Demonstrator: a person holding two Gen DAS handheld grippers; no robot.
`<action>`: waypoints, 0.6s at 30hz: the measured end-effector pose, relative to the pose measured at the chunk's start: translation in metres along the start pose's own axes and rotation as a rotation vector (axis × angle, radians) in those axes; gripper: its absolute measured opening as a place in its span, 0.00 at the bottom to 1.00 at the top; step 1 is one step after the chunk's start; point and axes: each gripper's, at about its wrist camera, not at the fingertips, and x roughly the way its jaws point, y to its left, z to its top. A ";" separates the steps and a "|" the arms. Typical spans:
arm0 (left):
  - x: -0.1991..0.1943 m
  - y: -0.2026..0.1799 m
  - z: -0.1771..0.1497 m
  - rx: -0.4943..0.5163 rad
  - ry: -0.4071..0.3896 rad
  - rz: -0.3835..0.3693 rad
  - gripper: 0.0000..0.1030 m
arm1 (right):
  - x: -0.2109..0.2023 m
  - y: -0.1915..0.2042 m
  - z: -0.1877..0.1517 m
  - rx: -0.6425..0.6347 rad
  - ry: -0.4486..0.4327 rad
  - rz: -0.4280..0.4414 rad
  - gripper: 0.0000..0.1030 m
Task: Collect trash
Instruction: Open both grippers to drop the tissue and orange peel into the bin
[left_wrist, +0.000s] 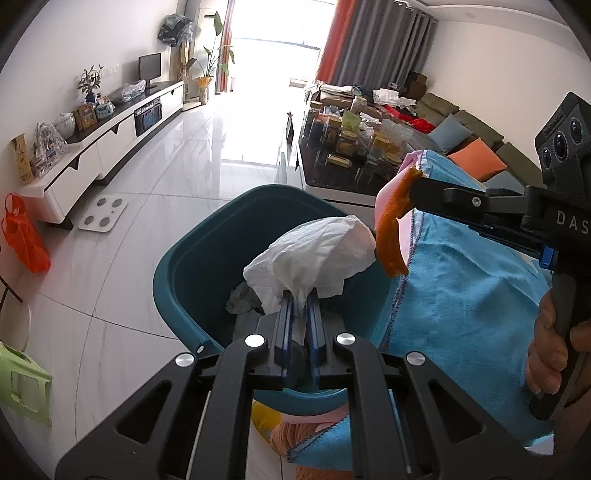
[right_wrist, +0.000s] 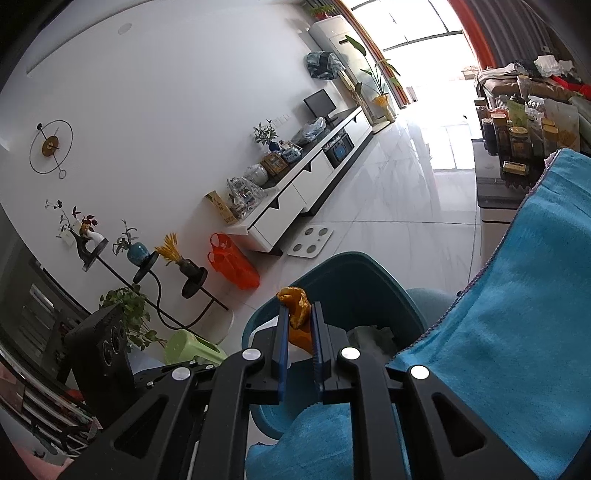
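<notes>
Left hand-held gripper (left_wrist: 301, 295) clamped on crumpled white tissue (left_wrist: 310, 254), right hand-held gripper (right_wrist: 298, 314) pinching orange peel (right_wrist: 295, 306), both above the teal bin (left_wrist: 184, 266). Best centred over the opening before releasing, clear of the blue cloth (left_wrist: 461, 295).

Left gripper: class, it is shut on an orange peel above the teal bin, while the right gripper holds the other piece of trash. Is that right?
Not quite. The left gripper is shut on a white tissue, as the left wrist view shows. The orange peel is in the right gripper. Both hang above the teal bin.
</notes>
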 end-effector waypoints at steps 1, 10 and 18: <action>0.000 0.001 -0.001 -0.002 0.002 0.002 0.08 | 0.001 0.000 0.000 -0.001 0.001 -0.001 0.11; 0.013 0.006 -0.002 -0.033 0.029 -0.008 0.12 | 0.010 0.001 0.002 0.004 0.029 -0.022 0.11; 0.042 0.011 -0.007 -0.072 0.069 -0.052 0.41 | 0.009 -0.003 0.001 0.019 0.036 -0.030 0.12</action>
